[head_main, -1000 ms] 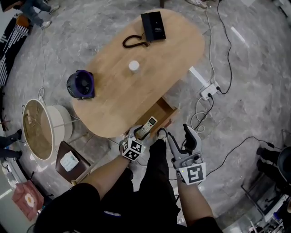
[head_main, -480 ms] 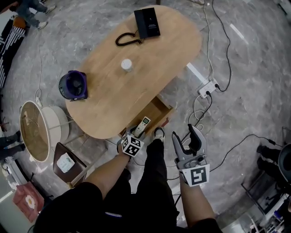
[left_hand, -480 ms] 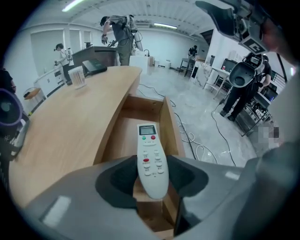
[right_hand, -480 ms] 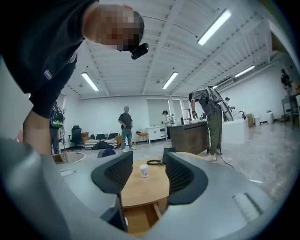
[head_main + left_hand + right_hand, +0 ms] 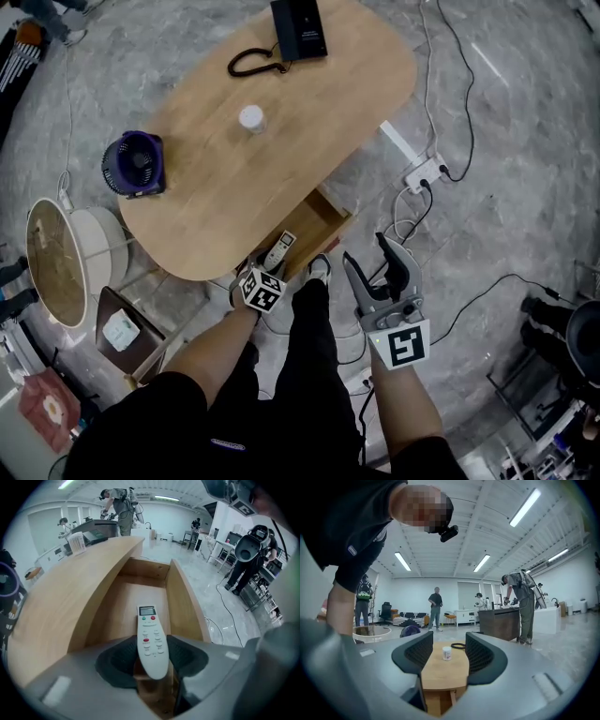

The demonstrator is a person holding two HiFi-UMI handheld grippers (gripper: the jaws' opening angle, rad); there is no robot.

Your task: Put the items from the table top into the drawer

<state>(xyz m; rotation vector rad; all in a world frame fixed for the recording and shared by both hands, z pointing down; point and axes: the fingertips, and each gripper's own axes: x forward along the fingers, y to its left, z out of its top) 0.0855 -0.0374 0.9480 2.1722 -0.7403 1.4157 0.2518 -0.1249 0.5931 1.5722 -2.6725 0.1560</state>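
My left gripper (image 5: 152, 660) was clamped on the white remote (image 5: 151, 639), holding it just above the open drawer (image 5: 140, 597), its display end pointing toward the drawer's back wall. The drawer's bare wooden bottom showed under it. My right gripper (image 5: 447, 656) hung beside my leg, well off the oval wooden table (image 5: 281, 141). Its jaws were apart with nothing between them, though they had just been closing a little. On the table top sat a black phone (image 5: 298, 28), a small white jar (image 5: 250, 117) and a purple fan (image 5: 134, 162). Grey marbled floor (image 5: 506, 169) lay all around, with a power strip (image 5: 419, 173) and loose cables (image 5: 459, 75).
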